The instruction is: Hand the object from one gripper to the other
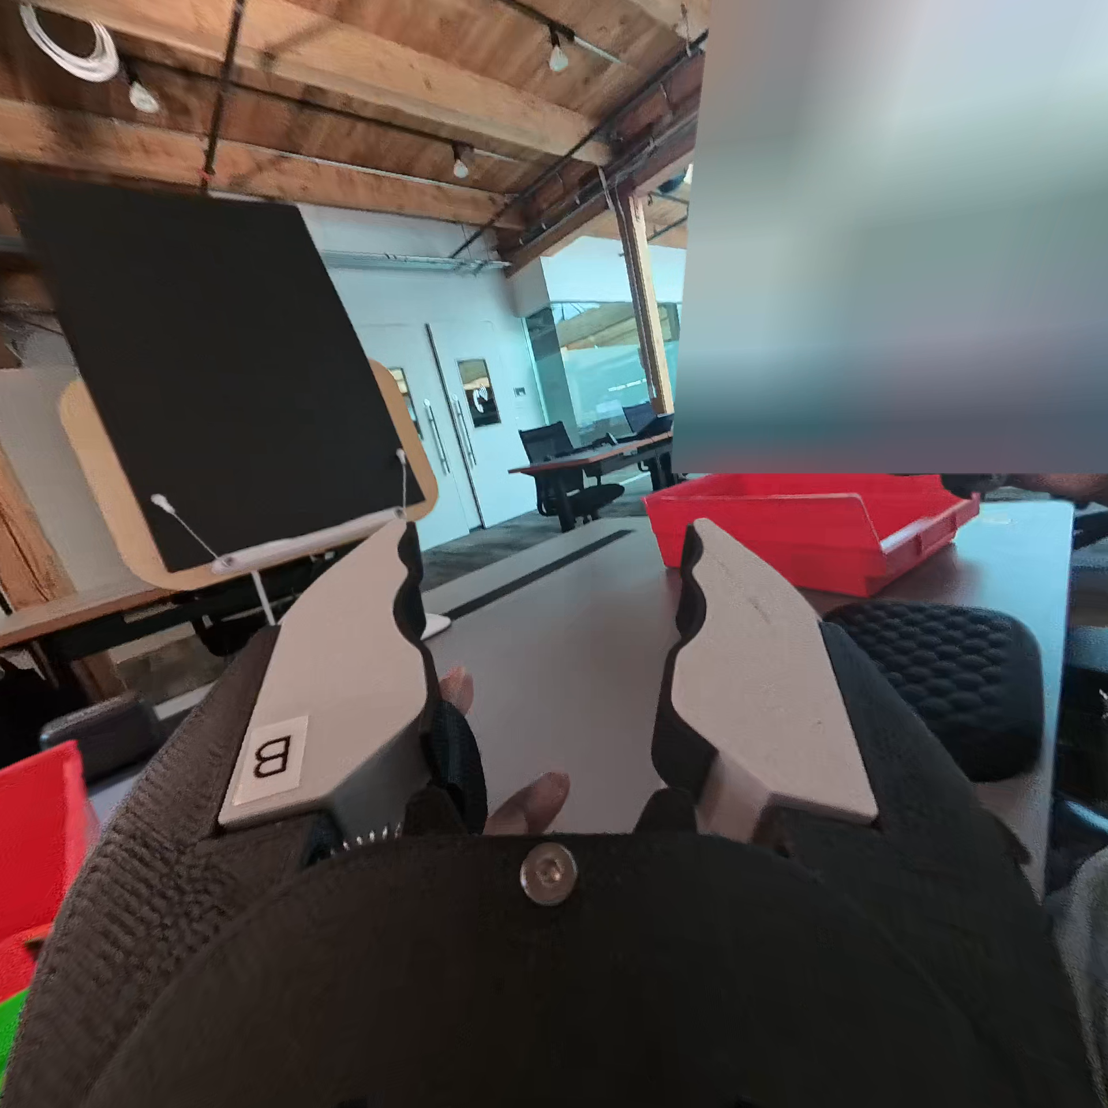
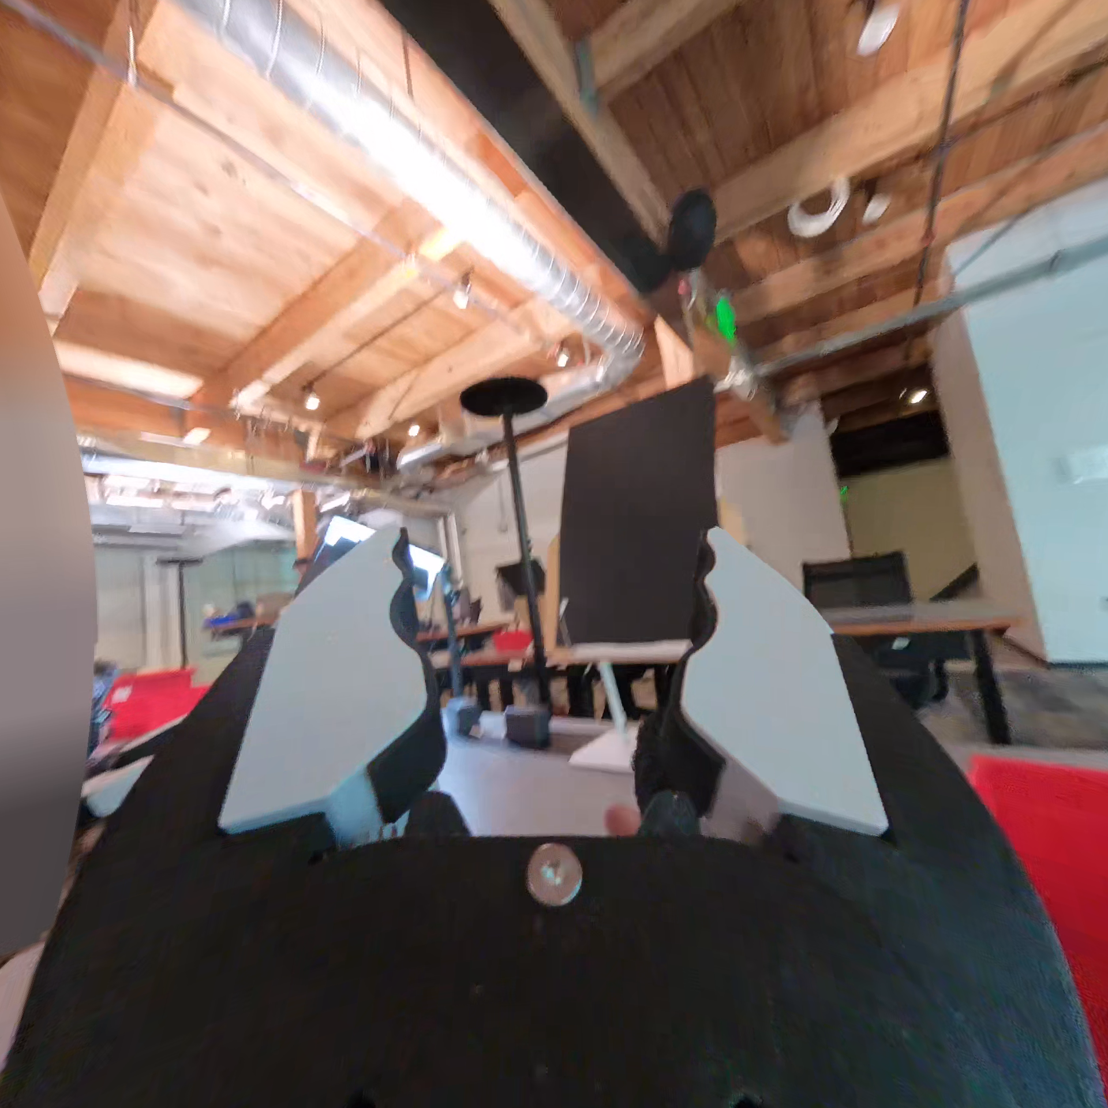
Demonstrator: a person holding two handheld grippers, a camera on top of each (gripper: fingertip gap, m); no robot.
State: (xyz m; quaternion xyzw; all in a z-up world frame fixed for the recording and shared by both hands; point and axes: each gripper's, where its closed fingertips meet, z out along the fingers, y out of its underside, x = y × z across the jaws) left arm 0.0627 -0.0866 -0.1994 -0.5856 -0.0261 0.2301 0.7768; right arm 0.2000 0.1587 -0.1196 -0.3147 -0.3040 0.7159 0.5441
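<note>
My left gripper is open and empty, held above the grey table and pointing across it. Its grey fingers have black wavy pads. My right gripper is open and empty too, tilted upward toward the room and the wooden ceiling. No object to hand over shows between either pair of fingers, and I cannot tell which thing in view is that object. The person's fingertips show under the left gripper. Neither gripper shows in the other's view.
A red bin sits on the table ahead right of the left gripper, a black mesh pad beside it. A dark board on a white stand stands at the left. Another red bin is at the lower left, and a red bin at the right.
</note>
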